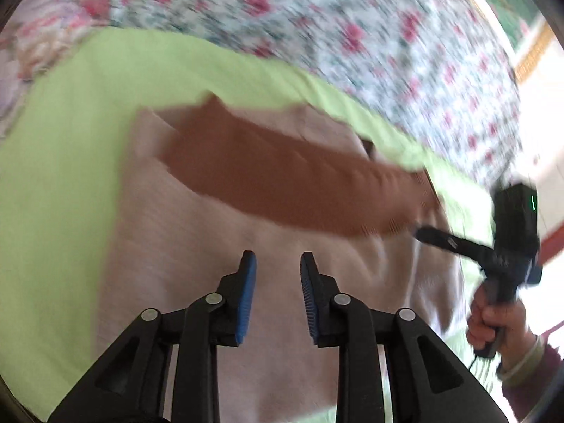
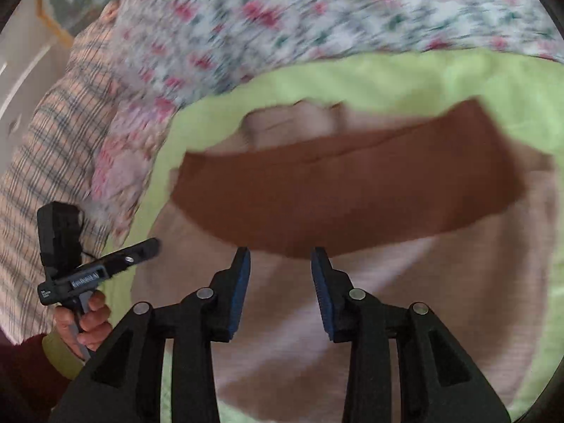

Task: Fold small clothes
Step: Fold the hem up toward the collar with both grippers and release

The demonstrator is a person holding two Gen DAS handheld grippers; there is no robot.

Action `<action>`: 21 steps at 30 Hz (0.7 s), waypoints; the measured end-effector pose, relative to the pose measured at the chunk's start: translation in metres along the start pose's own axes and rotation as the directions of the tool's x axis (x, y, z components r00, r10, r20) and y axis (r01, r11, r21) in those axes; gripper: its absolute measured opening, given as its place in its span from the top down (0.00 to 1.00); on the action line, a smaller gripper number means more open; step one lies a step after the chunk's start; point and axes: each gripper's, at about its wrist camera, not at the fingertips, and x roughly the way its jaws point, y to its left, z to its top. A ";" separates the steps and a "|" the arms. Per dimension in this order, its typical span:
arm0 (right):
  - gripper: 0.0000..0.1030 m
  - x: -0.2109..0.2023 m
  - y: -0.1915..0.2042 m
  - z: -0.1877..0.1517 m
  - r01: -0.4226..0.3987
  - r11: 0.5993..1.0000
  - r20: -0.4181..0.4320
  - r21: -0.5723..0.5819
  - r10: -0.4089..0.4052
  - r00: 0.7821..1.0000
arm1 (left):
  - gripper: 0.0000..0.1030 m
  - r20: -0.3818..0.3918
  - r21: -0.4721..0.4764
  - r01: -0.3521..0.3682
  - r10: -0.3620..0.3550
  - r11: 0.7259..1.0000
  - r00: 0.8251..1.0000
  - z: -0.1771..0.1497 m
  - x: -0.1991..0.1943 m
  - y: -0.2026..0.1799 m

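Looking along the left wrist view first:
Left gripper (image 1: 278,264): jaws parted with a clear gap, blue pads gripping nothing, hovering over the near part of the pink garment (image 1: 218,253).
Pink garment: spread flat on the lime-green cloth (image 1: 60,183); a brown band (image 1: 282,176) runs across its far part, left to right.
Edges and room: green cloth is bare to the left and along the far side of the garment; past its far edge lies the floral bedspread (image 1: 317,17).
Right gripper (image 1: 428,234): seen at the right, its tip at the right end of the brown band; the right hand (image 1: 493,320) grips its handle.
Hard to make out: motion blur smears everything; whether that tip touches the fabric, I cannot tell.

Right wrist view:
Right gripper (image 2: 280,257): jaws spread apart and released, tips just at the near edge of the brown band (image 2: 345,190).
Pink garment (image 2: 387,317): fills the near ground, cut off by the gripper body below.
Edges and room: lime-green cloth (image 2: 387,77) frames it on the far side and both sides; floral bedspread (image 2: 282,10) beyond; a plaid fabric (image 2: 53,148) at far left.
Left gripper (image 2: 153,245): at the left, held by the left hand (image 2: 88,320), tip at the garment's left edge; its jaws are edge-on, so cannot tell their state here.
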 end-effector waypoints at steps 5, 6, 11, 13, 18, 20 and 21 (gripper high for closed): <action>0.64 0.070 0.021 0.009 0.075 0.990 -0.175 -0.120 -0.096 0.980 | 0.74 -0.064 0.122 -0.050 0.058 0.991 0.996 -0.002 0.027 -0.010; 0.65 0.076 0.018 0.018 0.082 0.990 -0.153 -0.111 -0.098 0.983 | 0.74 -0.059 0.112 -0.065 0.072 0.992 0.996 0.003 0.029 -0.003; 0.68 0.091 0.002 0.069 0.152 0.988 0.004 -0.002 -0.152 0.988 | 0.79 -0.017 0.007 -0.200 0.201 0.980 0.980 0.027 0.021 0.049; 0.68 0.083 0.002 0.077 0.170 0.985 0.069 0.036 -0.172 0.983 | 0.80 -0.011 -0.052 -0.208 0.207 0.977 0.978 0.034 0.014 0.065; 0.66 0.032 0.000 0.058 0.112 0.989 0.154 0.096 -0.125 0.980 | 0.72 0.050 -0.019 -0.131 0.131 0.991 0.990 0.040 -0.003 0.037; 0.66 0.020 -0.002 0.041 0.094 0.989 0.144 0.113 -0.110 0.983 | 0.70 0.033 0.008 -0.055 0.055 0.998 0.998 0.039 0.005 0.017; 0.66 0.017 -0.004 0.032 0.090 0.989 0.134 0.120 -0.106 0.985 | 0.70 0.018 0.021 -0.020 0.020 1.000 1.000 0.037 0.011 0.006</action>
